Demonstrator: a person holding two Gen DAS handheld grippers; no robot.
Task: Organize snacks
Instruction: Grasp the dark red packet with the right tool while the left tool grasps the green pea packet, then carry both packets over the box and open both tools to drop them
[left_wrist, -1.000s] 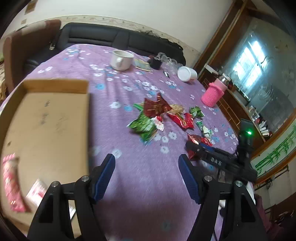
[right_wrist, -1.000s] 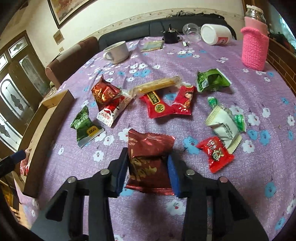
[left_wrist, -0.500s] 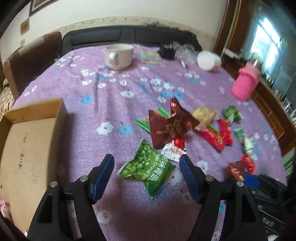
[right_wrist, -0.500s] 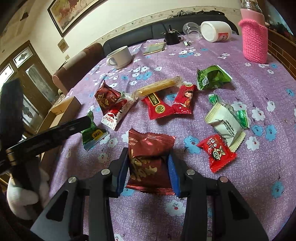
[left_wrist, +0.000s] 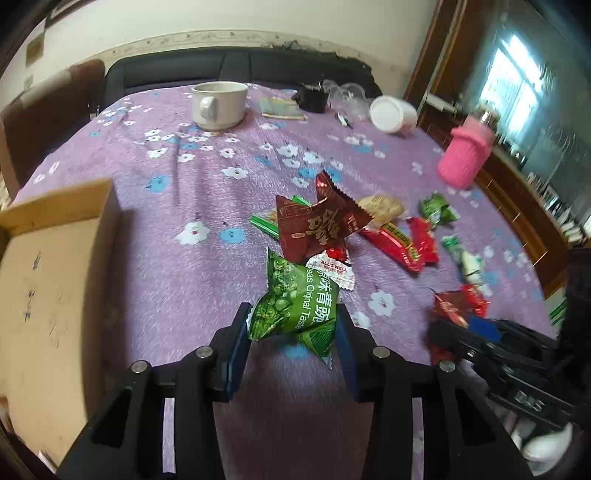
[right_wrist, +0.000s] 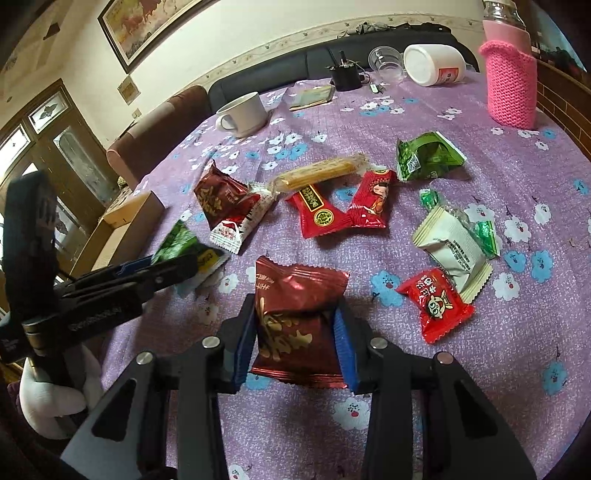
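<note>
My left gripper (left_wrist: 291, 325) is shut on a green pea snack packet (left_wrist: 295, 299) on the purple flowered tablecloth (left_wrist: 177, 192). My right gripper (right_wrist: 295, 325) is shut on a dark red snack packet (right_wrist: 295, 310). Several loose snacks lie in the middle of the table: a dark red packet (left_wrist: 317, 225), red packets (right_wrist: 321, 210), a yellow bar (right_wrist: 321, 173), a green packet (right_wrist: 424, 155), a white packet (right_wrist: 450, 247) and a small red packet (right_wrist: 436, 302). The open cardboard box (left_wrist: 48, 280) sits at the left. The left gripper also shows in the right wrist view (right_wrist: 159, 269).
A white mug (left_wrist: 218, 103), a tipped white cup (left_wrist: 391, 114), a clear glass (right_wrist: 384, 62), a small black object (left_wrist: 314, 99) and a booklet (left_wrist: 280, 109) stand at the far side. A pink knitted bottle cover (right_wrist: 511, 88) stands far right. A sofa (left_wrist: 221, 70) lies beyond.
My left gripper moved from the box to the snack pile and closed on the green pea packet. My right gripper stayed shut on the dark red packet.
</note>
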